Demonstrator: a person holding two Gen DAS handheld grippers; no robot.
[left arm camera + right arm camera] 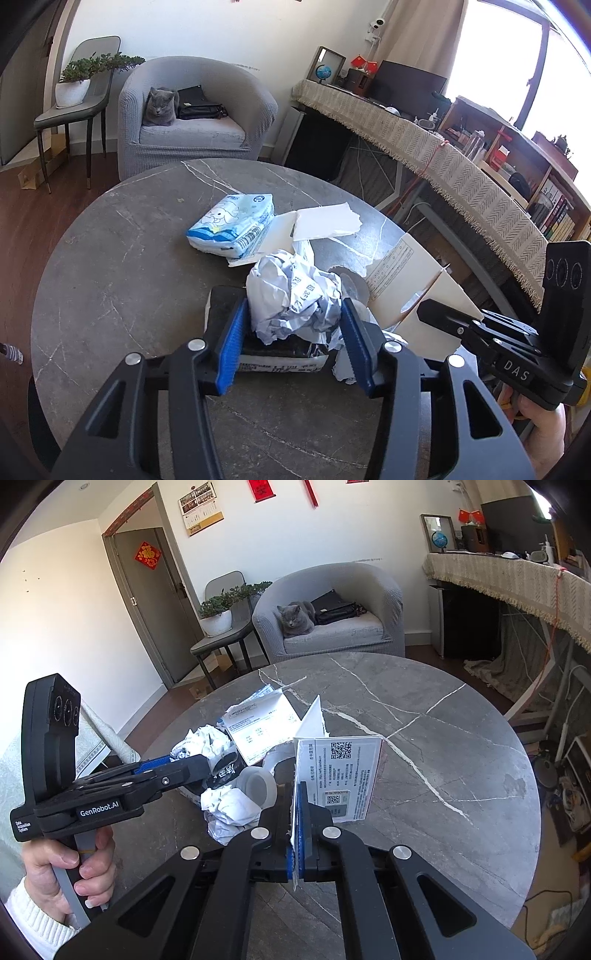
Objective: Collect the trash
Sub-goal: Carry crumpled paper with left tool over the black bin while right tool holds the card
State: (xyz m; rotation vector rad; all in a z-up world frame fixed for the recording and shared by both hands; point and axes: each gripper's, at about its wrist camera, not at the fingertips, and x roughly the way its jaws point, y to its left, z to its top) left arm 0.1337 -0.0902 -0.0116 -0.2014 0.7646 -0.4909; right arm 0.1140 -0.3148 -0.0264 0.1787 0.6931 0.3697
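Grey, white-veined stone formed the round surface (110,258) carrying the litter. Furthest left of the left gripper's (291,321) jaws lay a blue-and-white tissue pack (231,225), ahead and well apart. Those jaws stood partly apart, bracketing a crumpled paper wad (291,299) atop a black bag (280,347); the blue pads (231,347) sat against its sides, though a firm hold could not be confirmed. Just right of them leaned a torn white envelope (338,771), pinched upright by its edge in the right gripper's (297,830) fully closed jaws. A clear tape roll (258,786) rested between the two tools. Gathering looked mid-way: loose torn sheets (327,221) remained ahead. Next, the left jaws probably needed tightening before both pieces were lifted towards a bin, none visible.
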